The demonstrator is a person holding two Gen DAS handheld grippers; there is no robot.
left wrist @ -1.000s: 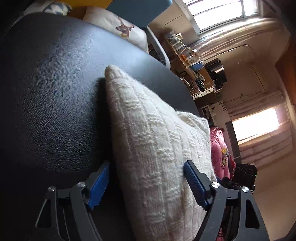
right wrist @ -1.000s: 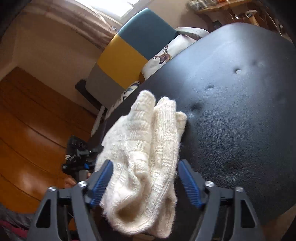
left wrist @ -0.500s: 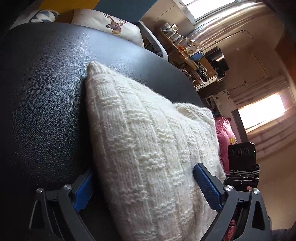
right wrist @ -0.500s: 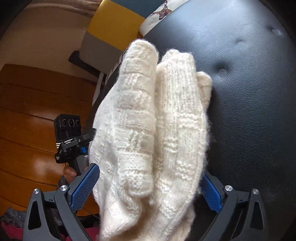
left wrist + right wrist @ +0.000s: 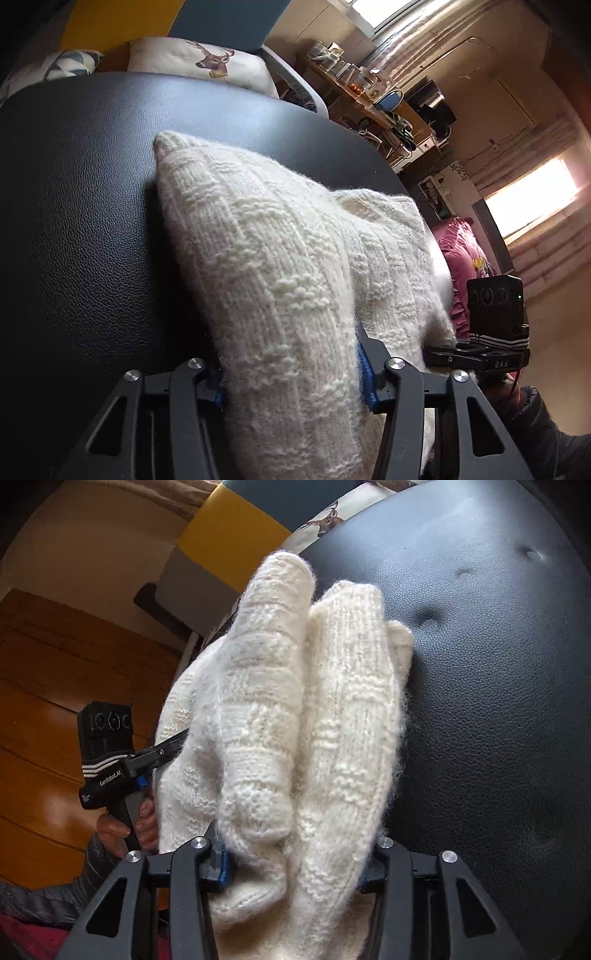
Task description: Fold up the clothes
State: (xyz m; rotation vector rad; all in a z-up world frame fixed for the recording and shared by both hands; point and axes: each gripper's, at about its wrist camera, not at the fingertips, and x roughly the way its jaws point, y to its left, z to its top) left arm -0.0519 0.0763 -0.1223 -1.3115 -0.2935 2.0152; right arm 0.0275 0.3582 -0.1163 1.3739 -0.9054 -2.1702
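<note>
the left gripper (image 5: 291,376) has its blue-padded fingers pressed in against both sides of a thick fold of the cream knitted garment (image 5: 280,258), so it is clamped on the wool with only the fabric's thickness between the pads. the right gripper (image 5: 295,860) is closed in the same way on a bunched, doubled-over part of the same garment (image 5: 295,709), its pads half buried in the fuzzy knit. the garment lies folded on the black leather surface (image 5: 81,221), its far corner pointing away from the left gripper and its layers stacked between the two tools. in the right wrist view the left gripper's body and camera appear at the garment's left edge, held by a hand (image 5: 125,827) in a dark padded sleeve (image 5: 48,890); in the left wrist view the right gripper's camera block shows just beyond the garment's right side. past the leather surface sit a deer-print cushion (image 5: 207,62) and a chair back in yellow and teal (image 5: 229,528). farther off are a cluttered wooden shelf (image 5: 369,96), a pink garment (image 5: 461,254) and a bright window (image 5: 532,192).
</note>
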